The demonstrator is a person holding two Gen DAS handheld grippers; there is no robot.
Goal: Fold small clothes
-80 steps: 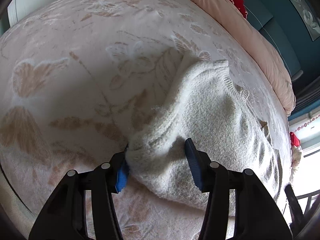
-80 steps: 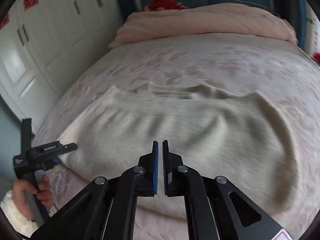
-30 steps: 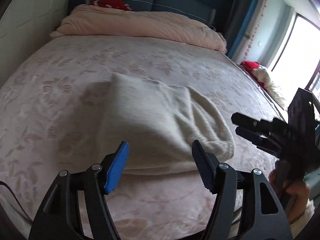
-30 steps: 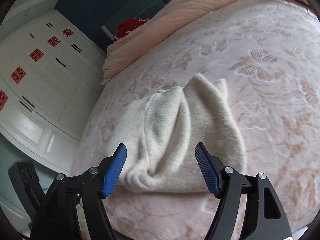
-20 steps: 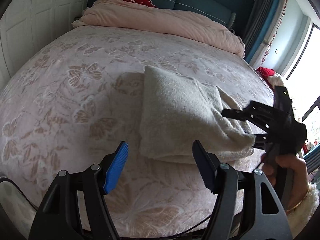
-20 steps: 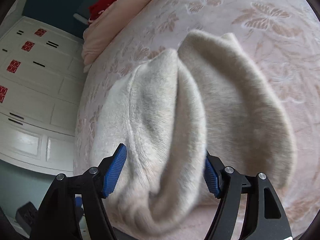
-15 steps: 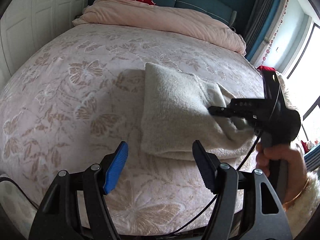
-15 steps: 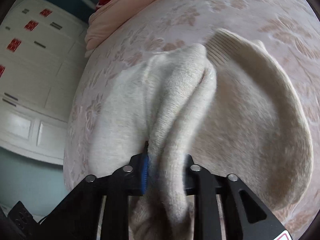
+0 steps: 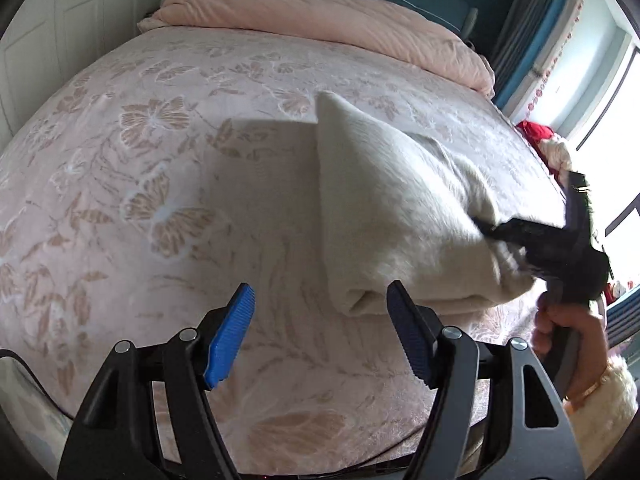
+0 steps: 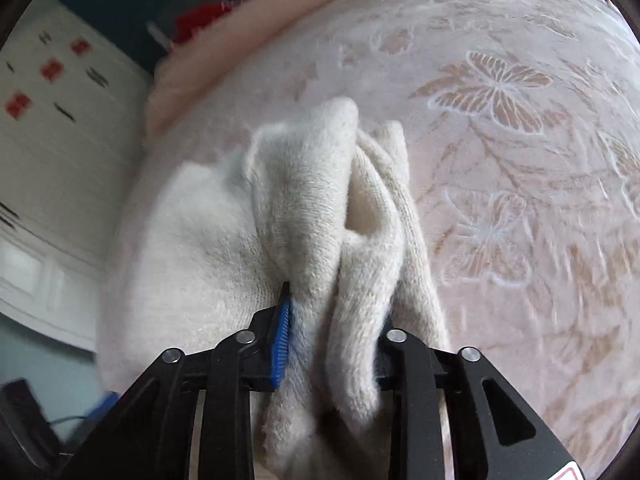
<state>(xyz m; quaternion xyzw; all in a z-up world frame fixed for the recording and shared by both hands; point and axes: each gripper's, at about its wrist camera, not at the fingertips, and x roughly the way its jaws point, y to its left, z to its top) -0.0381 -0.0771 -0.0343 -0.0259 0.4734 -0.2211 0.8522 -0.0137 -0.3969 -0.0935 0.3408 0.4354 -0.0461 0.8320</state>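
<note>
The sweater [image 9: 400,216] lies on the bed [image 9: 160,184], toward its right side in the left wrist view, already doubled into a thick packet w/ a rolled fold edge facing the left gripper [image 9: 320,340]. It's cream, fuzzy knit, soft and bulky; several layers show at the near end in the right wrist view, bunched, not flat. Judging by that, the main folds look done, and one more fold or a tidy-up is prob. left: the right end is pulled up into a peak and the layers there are uneven.

Right gripper [image 10: 332,344]: jaws closed nearly all the way on a wad of the sweater's layers, fabric bulging out between and over them. Its far side rests on the bed. Left gripper: jaws wide apart, holding nothing, hovering just short of the folded edge, not touching it.

A pink duvet [image 9: 320,20] is heaped at the head of the bed, well apart from the sweater.
</note>
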